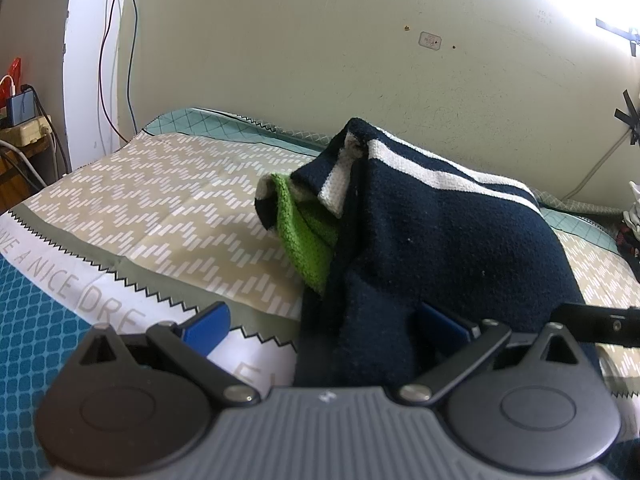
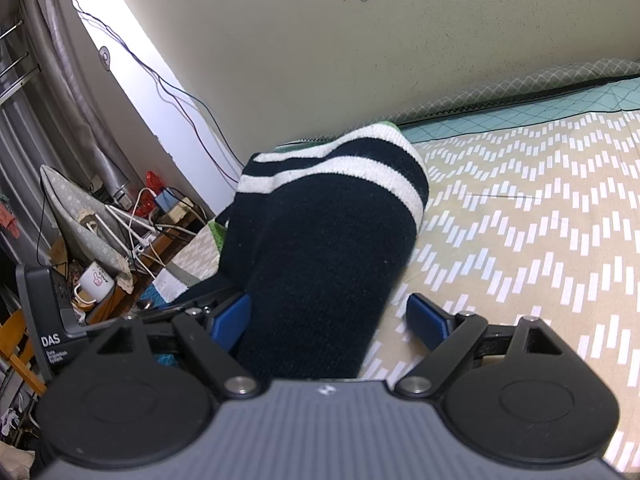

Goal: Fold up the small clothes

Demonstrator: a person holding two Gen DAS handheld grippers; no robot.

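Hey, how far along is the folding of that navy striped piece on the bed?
Partly done, apparently: the navy striped garment is doubled over in a loose hump, green lining showing. In hand: left gripper and right gripper both straddle it, jaws open, not clamped. Left: flattening it neatly on the patterned bedsheet.

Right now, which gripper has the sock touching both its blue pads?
Neither does. The navy striped sock sits between both open grippers, touching only the right gripper inner pad and the left gripper pad.

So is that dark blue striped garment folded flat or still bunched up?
Bunched up. The navy garment rises in a rumpled heap off the bedsheet, its green lining showing, cloth between both open tools.
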